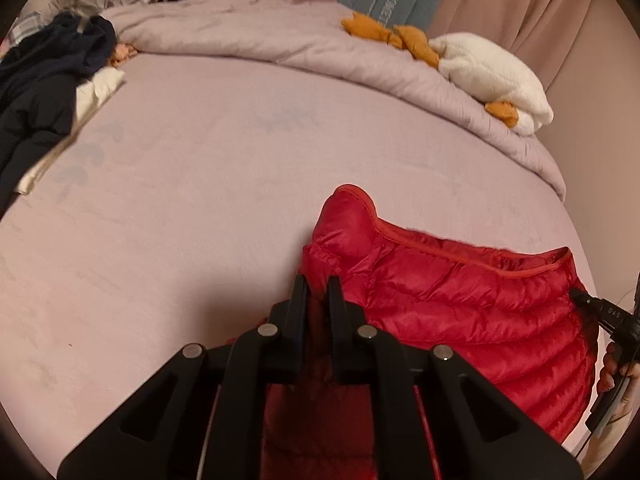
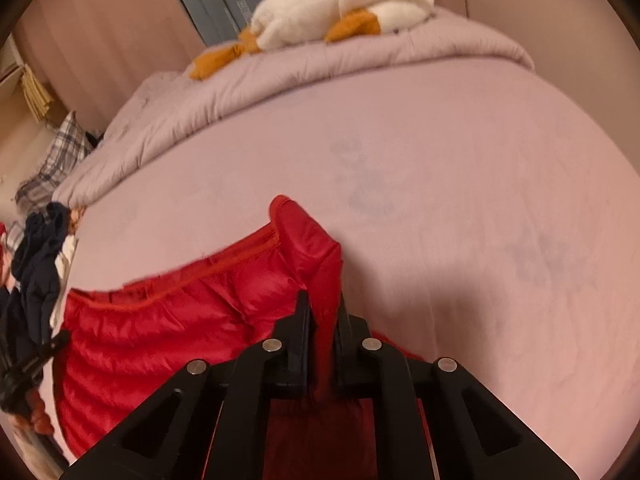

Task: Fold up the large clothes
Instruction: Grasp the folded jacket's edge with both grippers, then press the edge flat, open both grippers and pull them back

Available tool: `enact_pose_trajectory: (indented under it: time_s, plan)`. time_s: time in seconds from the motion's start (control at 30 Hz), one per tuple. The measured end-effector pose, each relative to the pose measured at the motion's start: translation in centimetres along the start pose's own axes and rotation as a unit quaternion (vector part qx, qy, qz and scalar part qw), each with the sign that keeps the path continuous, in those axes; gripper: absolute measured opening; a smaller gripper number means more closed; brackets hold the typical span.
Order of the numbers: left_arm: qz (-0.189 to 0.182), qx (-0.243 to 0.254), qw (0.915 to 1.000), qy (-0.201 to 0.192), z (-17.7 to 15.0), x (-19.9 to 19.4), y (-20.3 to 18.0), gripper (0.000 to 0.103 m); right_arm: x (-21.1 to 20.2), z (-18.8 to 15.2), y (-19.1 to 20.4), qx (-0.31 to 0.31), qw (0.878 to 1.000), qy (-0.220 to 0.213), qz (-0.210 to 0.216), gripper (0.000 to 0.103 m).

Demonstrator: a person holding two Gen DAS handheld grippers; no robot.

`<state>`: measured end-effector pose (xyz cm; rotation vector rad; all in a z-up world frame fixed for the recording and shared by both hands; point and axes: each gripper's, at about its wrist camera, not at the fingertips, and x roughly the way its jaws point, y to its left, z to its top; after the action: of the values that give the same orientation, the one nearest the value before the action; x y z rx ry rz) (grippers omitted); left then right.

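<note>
Left gripper (image 1: 318, 286): clenched on a fold of the red down jacket (image 1: 460, 300). Right gripper (image 2: 323, 304): likewise clamped on the garment's other corner. Jacket: spread between both tongs on the pink bed sheet (image 1: 200, 200). Beyond: rumpled duvet (image 1: 248, 36); goose plush toy (image 1: 492, 72) atop; dark clothes pile (image 1: 36, 92), far left.
</note>
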<state>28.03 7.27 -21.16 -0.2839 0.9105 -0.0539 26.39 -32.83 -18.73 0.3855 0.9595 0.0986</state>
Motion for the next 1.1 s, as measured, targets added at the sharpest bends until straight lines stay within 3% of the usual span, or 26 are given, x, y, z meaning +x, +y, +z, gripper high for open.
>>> enact_pose_trajectory:
  time_s: [0.13, 0.3, 0.67, 0.8, 0.97, 1.1]
  plan:
    - [0.004, -0.01, 0.9999, 0.0, 0.4, 0.4, 0.7, 0.008, 0.7, 0.5, 0.8, -0.013, 1.0, -0.013, -0.023, 0.009]
    - [0.037, 0.008, 0.999, 0.024, -0.7, 3.2, 0.0, 0.009, 4.3, -0.7, 0.5, -0.01, 0.997, 0.026, -0.073, 0.009]
    - [0.055, 0.014, 0.9981, 0.022, -1.4, 3.6, 0.4, 0.012, 4.5, -1.5, 0.4, -0.011, 0.995, 0.02, -0.101, 0.009]
    - [0.054, 0.004, 0.9983, 0.02, -1.4, 3.0, 0.5, 0.013, 3.9, -1.6, 0.3, -0.011, 0.992, 0.008, -0.123, 0.017]
    - [0.051, -0.004, 0.9986, 0.015, -1.6, 1.6, 0.8, 0.014, 2.5, -1.4, 0.0, -0.012, 0.991, -0.007, -0.131, 0.018]
    - [0.045, -0.017, 0.9988, 0.006, -1.5, 0.0, 1.1, 0.014, 1.1, -1.3, -0.1, -0.016, 0.988, -0.025, -0.15, 0.03]
